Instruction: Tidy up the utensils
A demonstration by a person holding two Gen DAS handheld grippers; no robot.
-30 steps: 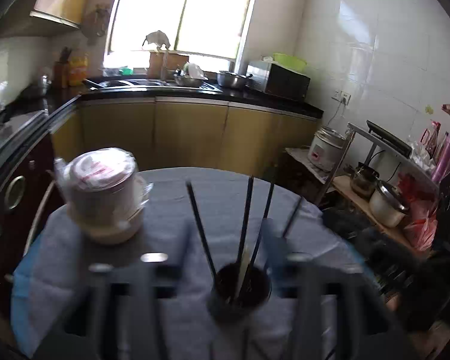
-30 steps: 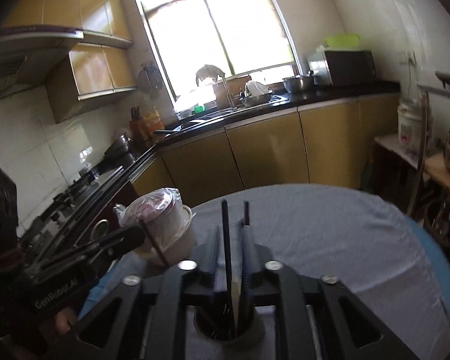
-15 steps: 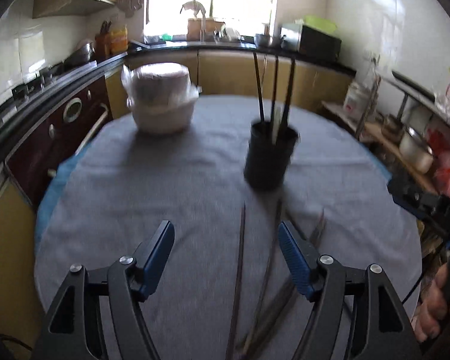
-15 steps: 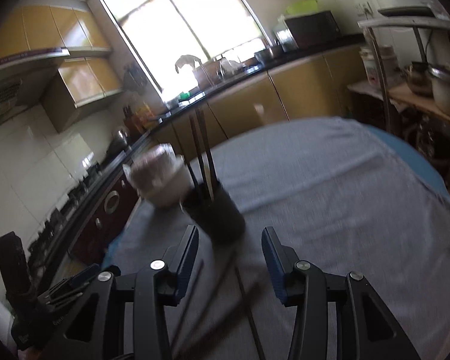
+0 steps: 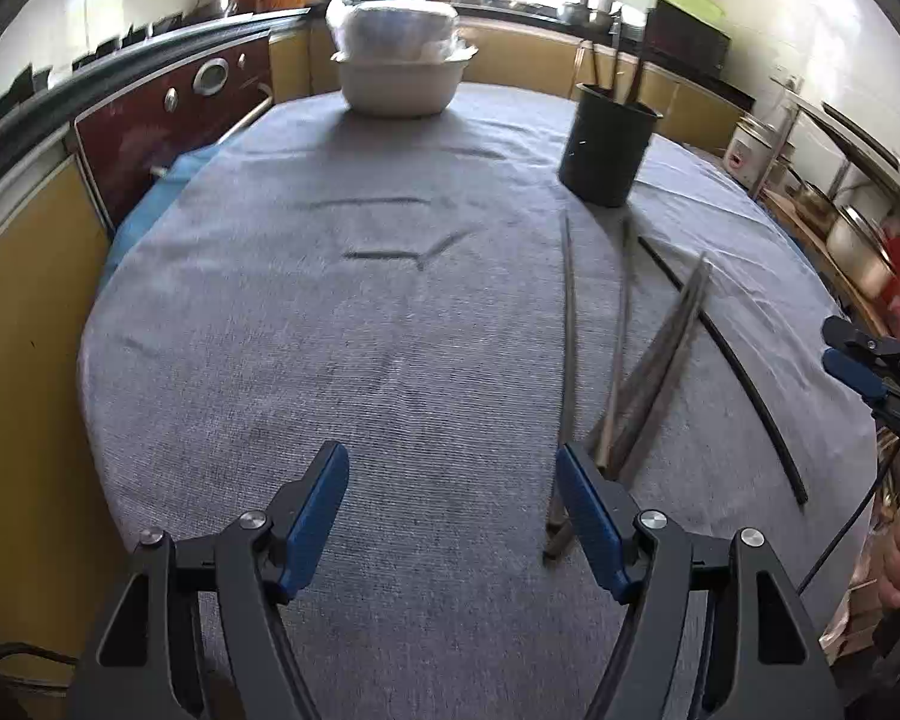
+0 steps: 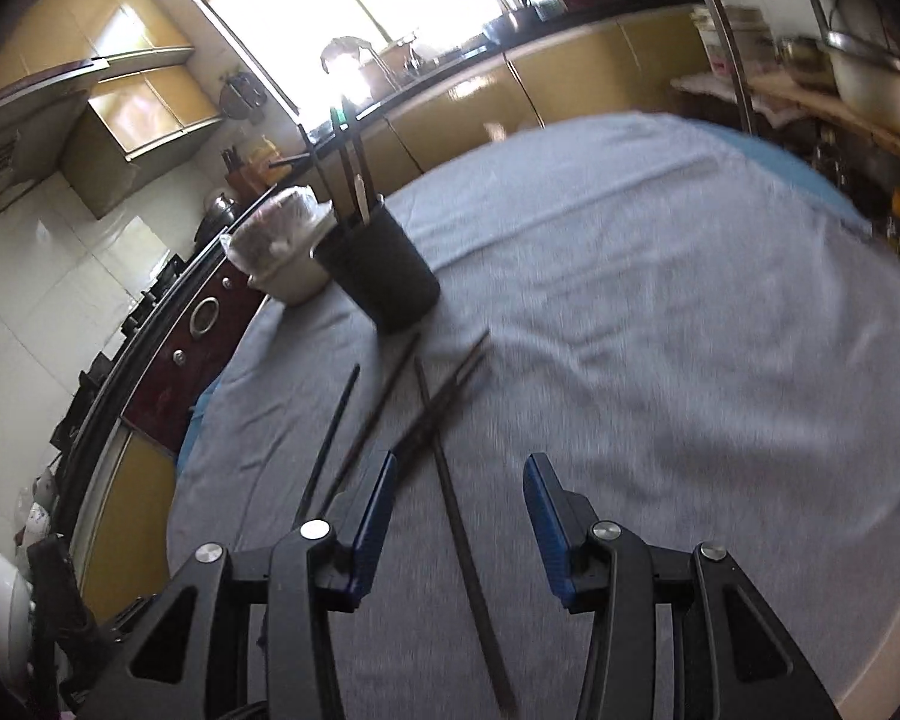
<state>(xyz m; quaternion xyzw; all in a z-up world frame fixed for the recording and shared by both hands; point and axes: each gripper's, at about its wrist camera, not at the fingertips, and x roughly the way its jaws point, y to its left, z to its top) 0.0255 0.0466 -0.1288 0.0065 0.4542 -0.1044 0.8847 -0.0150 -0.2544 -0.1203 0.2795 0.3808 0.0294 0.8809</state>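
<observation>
Over table | L hand-held gripper [image 5: 452, 468] angled down, wide | chopsticks [image 5: 642, 372] beside

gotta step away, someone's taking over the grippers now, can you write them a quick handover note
Left gripper: open, empty, jaws just opened, low over the grey tablecloth.
Right gripper: open, empty, jaws just opened, one chopstick lying on the cloth between its fingers, not gripped.
Black holder: upright, a few chopsticks already in.
Loose chopsticks: scattered on the cloth in front of the holder.
Left: pick them up and put them in the holder.
</observation>
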